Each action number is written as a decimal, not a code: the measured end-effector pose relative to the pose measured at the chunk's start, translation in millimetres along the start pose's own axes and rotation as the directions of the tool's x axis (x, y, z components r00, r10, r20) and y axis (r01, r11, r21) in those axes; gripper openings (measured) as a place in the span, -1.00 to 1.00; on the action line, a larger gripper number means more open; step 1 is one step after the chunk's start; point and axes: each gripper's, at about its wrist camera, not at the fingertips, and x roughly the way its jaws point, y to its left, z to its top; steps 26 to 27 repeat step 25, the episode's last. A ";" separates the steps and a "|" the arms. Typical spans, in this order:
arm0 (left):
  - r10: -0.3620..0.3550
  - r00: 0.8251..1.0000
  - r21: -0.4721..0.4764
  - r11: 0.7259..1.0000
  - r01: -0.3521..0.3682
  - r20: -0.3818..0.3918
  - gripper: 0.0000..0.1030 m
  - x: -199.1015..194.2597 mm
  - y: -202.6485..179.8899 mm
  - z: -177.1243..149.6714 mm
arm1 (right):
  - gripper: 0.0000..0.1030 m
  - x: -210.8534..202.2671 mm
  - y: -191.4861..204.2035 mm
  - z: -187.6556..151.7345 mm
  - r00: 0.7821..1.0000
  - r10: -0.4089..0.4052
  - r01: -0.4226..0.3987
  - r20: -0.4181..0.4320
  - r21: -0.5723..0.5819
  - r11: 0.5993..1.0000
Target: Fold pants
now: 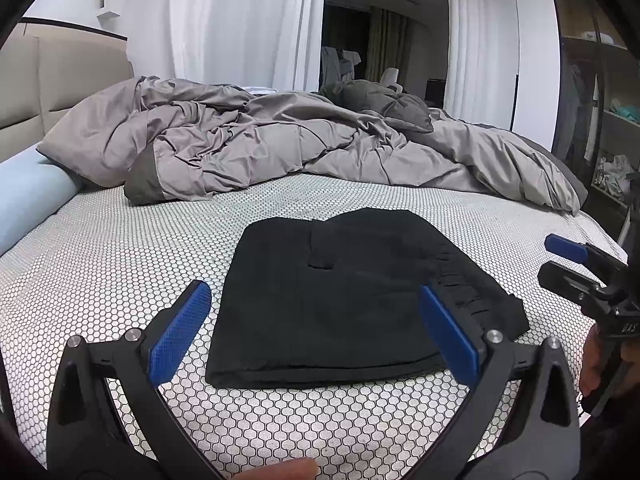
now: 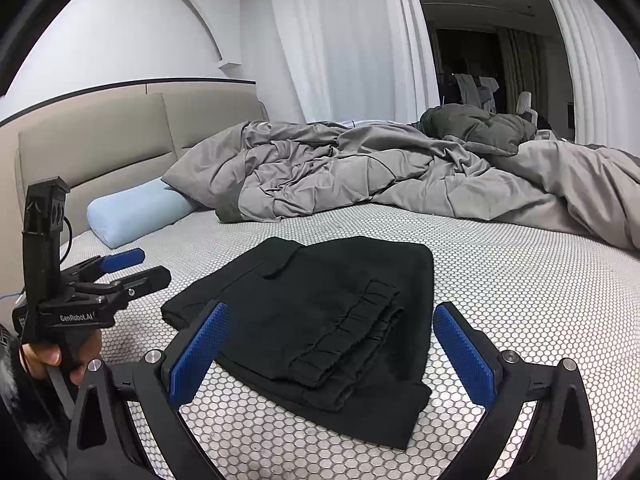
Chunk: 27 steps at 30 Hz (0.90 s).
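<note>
Black pants lie folded in a compact rectangle on the honeycomb-patterned mattress; they also show in the right wrist view, with the ruffled waistband on top. My left gripper is open and empty, hovering just in front of the pants. My right gripper is open and empty, hovering over the near edge of the pants. Each gripper shows in the other's view: the right one at the right edge, the left one at the left, both with jaws apart.
A crumpled grey duvet covers the back of the bed. A light blue bolster pillow lies by the beige headboard. White curtains hang behind. Open shelves stand at the right.
</note>
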 end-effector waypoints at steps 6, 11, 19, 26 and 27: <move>0.008 1.000 -0.010 1.000 -0.008 -0.009 0.99 4.7 9.7 -0.2 | 1.00 -0.8 0.3 0.4 1.000 0.003 -0.003 -0.003 0.007 1.000; 0.017 1.000 -0.009 1.000 -0.017 -0.012 0.99 7.4 15.3 -1.2 | 1.00 -1.2 9.4 -1.3 1.000 0.014 -0.015 -0.007 -0.019 1.000; 0.025 1.000 -0.005 1.000 -0.026 -0.013 0.99 9.3 17.3 -2.8 | 1.00 2.3 12.9 -3.2 0.999 0.042 -0.043 -0.022 -0.019 0.999; 0.021 1.000 0.010 1.000 -0.021 -0.015 0.99 12.1 21.7 -3.0 | 1.00 2.5 15.1 -4.3 0.998 0.047 -0.048 -0.029 -0.036 0.998; 0.021 1.000 0.010 1.000 -0.021 -0.015 0.99 12.1 21.7 -3.0 | 1.00 2.5 15.1 -4.3 0.998 0.047 -0.048 -0.029 -0.036 0.998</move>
